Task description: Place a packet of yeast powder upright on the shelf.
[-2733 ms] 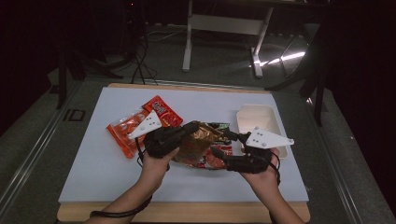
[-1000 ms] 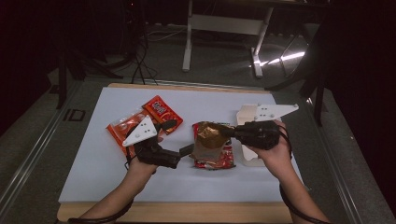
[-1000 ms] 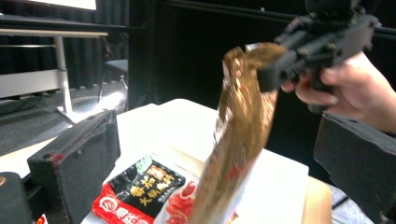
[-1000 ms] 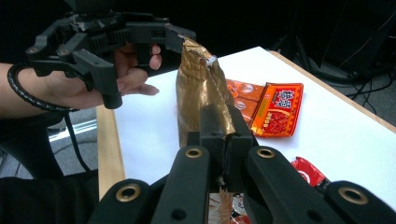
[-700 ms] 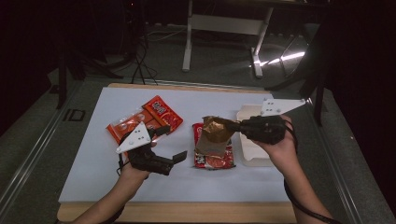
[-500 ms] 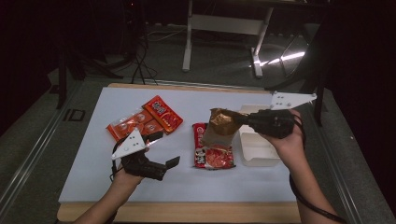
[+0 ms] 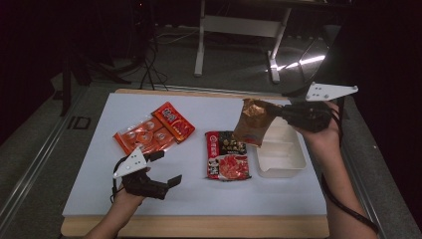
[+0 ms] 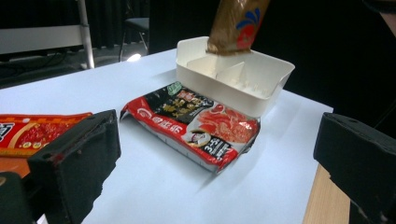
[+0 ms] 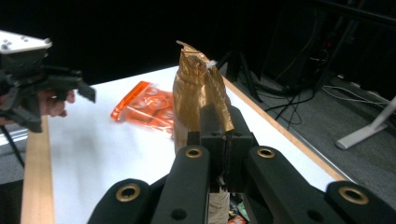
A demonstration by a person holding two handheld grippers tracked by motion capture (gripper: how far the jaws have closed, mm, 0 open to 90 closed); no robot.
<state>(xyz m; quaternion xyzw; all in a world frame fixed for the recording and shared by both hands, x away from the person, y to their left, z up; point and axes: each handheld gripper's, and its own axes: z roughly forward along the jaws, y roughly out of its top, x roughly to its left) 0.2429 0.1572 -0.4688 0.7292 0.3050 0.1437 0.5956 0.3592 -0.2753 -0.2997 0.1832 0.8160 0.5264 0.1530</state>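
Observation:
My right gripper (image 7: 278,112) is shut on a brown-gold foil packet (image 7: 251,122), holding it in the air over the left end of the white divided tray (image 7: 283,159). In the right gripper view the packet (image 9: 198,98) sticks up from between the closed jaws of that gripper (image 9: 219,140). My left gripper (image 7: 166,169) hangs low over the table's front left, open and with nothing in it. In the left gripper view its black fingers (image 8: 74,163) stand wide apart, facing a red-and-black packet (image 8: 191,123) and the tray (image 8: 233,77).
The red-and-black packet (image 7: 226,154) lies flat just left of the tray. An orange pouch (image 7: 144,137) and a red packet (image 7: 174,119) lie at the table's left. The white mat (image 7: 89,164) ends at a wooden front edge (image 7: 199,226).
The right gripper has lifted the brown packet off the red-and-black packet and carried it right, over the tray. The left gripper has let go and drawn back to the front left, open.

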